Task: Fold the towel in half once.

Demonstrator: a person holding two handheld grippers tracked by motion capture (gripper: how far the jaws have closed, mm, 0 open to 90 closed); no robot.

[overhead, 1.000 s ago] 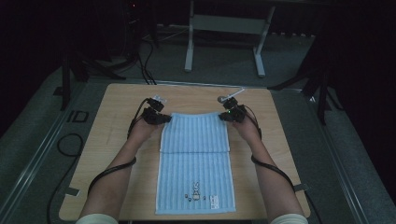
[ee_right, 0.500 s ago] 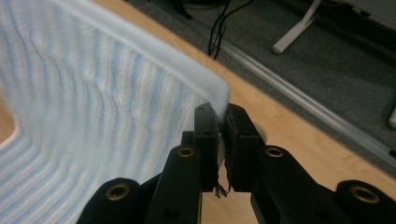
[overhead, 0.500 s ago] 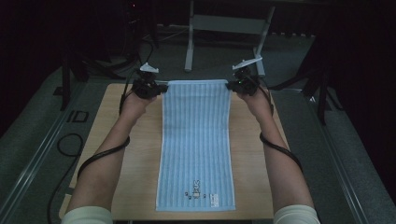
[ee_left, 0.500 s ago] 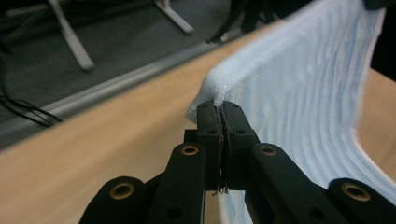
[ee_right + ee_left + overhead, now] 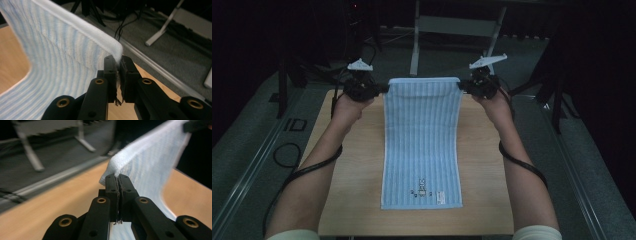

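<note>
Towel (image 5: pixel 422 140), blue-and-white striped: far edge lifted off the wooden table (image 5: pixel 347 200) and stretched level between both hands, near end with its printed label lying flat by the table's front edge. Left gripper (image 5: pixel 382 90): fingers (image 5: pixel 111 192) closed on the far-left corner, cloth pinched between the pads. Right gripper (image 5: pixel 463 87): fingers (image 5: pixel 110 75) closed on the far-right corner likewise. Step in hand, as judged: raising the far edge to spread or fold. Next move, probably: carry both corners together at equal height, keep the top hem taut, avoid dragging the near end askew.
</note>
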